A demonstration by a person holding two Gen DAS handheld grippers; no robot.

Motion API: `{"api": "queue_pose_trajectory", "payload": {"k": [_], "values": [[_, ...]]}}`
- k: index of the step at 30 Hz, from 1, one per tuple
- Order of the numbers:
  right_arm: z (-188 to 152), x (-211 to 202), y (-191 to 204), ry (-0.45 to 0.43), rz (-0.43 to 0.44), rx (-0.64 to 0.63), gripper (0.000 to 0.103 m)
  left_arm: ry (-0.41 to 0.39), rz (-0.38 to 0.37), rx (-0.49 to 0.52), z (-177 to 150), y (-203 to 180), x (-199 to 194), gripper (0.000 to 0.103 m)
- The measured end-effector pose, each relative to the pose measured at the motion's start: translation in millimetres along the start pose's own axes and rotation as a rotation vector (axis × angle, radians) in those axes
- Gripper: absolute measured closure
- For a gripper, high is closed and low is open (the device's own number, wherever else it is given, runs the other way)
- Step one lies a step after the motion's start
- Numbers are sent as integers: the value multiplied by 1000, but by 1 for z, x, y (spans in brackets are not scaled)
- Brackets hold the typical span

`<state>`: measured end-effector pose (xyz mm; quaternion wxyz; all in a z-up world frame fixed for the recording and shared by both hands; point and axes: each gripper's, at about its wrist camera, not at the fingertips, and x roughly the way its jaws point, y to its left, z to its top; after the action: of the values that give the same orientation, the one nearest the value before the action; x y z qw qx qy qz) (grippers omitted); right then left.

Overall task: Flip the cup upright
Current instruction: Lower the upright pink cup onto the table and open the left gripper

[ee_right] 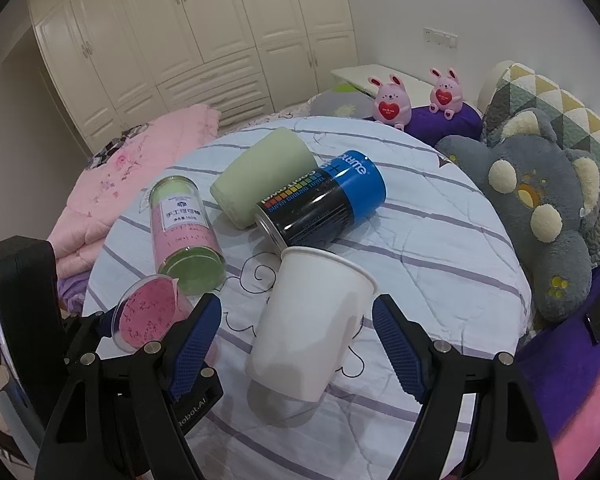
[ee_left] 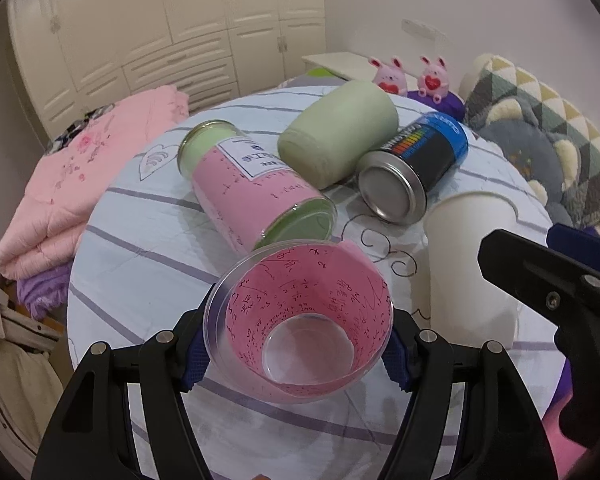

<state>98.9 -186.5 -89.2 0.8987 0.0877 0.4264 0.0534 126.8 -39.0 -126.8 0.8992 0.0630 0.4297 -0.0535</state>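
Note:
A clear plastic cup lined with pink paper (ee_left: 300,320) sits between the blue pads of my left gripper (ee_left: 297,348), which is shut on it, mouth facing the camera and tilted up. It also shows at the left of the right wrist view (ee_right: 149,312). A white paper cup (ee_right: 312,320) lies tilted on the round table, mouth toward the far side, between the fingers of my right gripper (ee_right: 295,340), which is open and not touching it. The white cup appears in the left wrist view (ee_left: 472,264) too.
On the striped tablecloth (ee_right: 440,248) lie a pink-labelled glass jar (ee_left: 255,188), a pale green cup (ee_left: 340,132) and a blue and black can (ee_left: 416,168). A pink quilt (ee_left: 79,184) is left. Plush toys (ee_right: 540,208) lie right.

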Motion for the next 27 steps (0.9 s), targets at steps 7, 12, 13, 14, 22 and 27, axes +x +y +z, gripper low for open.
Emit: {"api": "queue_pose_trajectory", "payload": {"k": [7,12,13,14,22,27], "values": [[0,-3,-1,-5,2,3,24,-7,-4,-3,-2,4,-2,32],[-1,-3,1,-3,4,-2,24,1,-18,-14,-2,7,-3,25],[-1,-3,1,-5,4,-1,24,-3,-18,-13,-3,7,-4,23],[-1,-4,2,-5,4,-1,24,-7,-17,-12,-3,7,-5,22],[-1,-5,2,-6,2,-1,24,-20,-9,2,-3,3,-9,19],[-1,-5,2,-6,2,-2,24,-19,-7,2,-5,2,-10,16]]}}
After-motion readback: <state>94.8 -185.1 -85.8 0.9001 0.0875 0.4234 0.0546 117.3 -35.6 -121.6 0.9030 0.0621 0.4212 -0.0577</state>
